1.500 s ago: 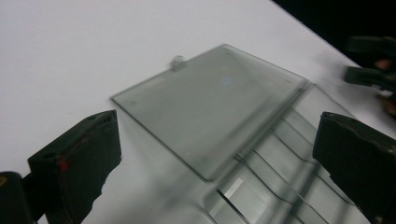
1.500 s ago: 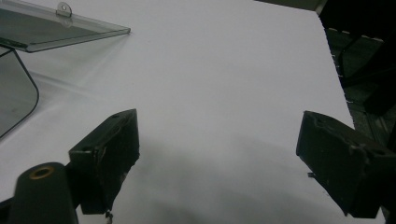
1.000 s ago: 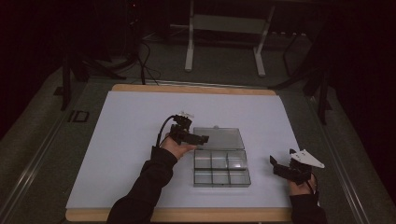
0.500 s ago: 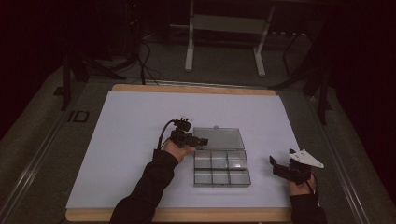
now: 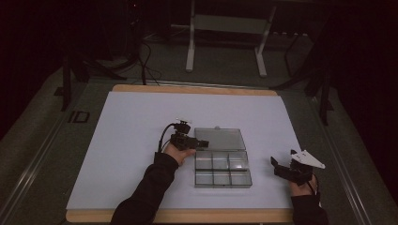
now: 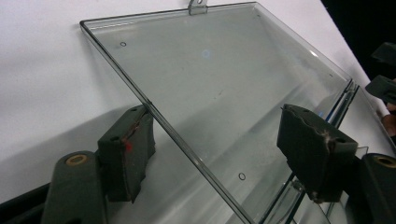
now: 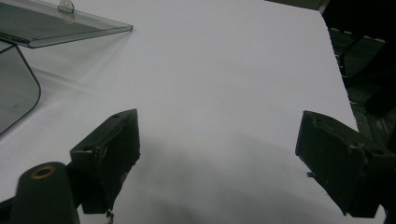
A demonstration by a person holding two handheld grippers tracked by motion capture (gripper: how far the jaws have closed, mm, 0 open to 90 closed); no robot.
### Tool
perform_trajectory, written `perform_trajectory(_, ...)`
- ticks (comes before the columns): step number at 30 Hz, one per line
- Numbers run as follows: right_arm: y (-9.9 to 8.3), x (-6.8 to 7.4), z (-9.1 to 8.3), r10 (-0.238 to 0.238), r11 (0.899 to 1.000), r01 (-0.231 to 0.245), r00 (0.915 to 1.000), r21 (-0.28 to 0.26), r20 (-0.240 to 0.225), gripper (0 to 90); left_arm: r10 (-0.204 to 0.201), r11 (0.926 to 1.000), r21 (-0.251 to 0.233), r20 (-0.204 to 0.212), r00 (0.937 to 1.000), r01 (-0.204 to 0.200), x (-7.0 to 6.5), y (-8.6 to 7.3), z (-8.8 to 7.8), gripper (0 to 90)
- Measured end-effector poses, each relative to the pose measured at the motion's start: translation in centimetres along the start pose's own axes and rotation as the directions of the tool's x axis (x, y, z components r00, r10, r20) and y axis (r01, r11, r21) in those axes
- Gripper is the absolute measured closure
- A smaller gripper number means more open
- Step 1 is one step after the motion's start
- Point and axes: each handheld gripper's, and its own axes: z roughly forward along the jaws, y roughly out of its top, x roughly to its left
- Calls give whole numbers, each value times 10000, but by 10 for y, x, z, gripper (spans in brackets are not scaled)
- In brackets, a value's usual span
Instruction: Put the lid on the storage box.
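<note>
A clear plastic compartment box point(image 5: 221, 169) lies open on the white mat, its lid point(image 5: 219, 139) folded back on the far side. My left gripper point(image 5: 199, 143) sits at the lid's left end. In the left gripper view its jaws point(image 6: 219, 149) straddle the lid's point(image 6: 210, 70) edge. One pad point(image 6: 128, 154) is just outside that edge and the other hangs over the pane near the hinge. The jaws have just been closing, and a gap still shows. My right gripper point(image 5: 278, 166) rests right of the box, open point(image 7: 233, 158), with only bare mat between its pads.
The white mat point(image 5: 141, 122) covers a wooden table with a bare strip along its near edge point(image 5: 187, 215). Dark floor, cables and a metal stand's legs point(image 5: 190, 56) lie beyond the far edge. The box's lid corner point(image 7: 46, 25) shows at upper left in the right gripper view.
My left gripper has sunk slightly toward the lid's left end. The right gripper and the box have stayed put.
</note>
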Motion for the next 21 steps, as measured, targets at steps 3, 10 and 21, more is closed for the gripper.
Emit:
perform_trajectory(3,0,1,0,-21,10000,20,10000,42,48,136,-72,9999,-148,340,9994,77,2,-1,-1,351)
perform_trajectory(10,1,0,2,88,9998,-90,9999,194,71,135,637,9969,-487,222,9977,-625,-5,1,-9,491)
perform_trajectory(21,8,0,1,-32,9982,37,10000,597,-93,136,1244,9850,-1235,269,9919,-1202,-4,-5,-19,606)
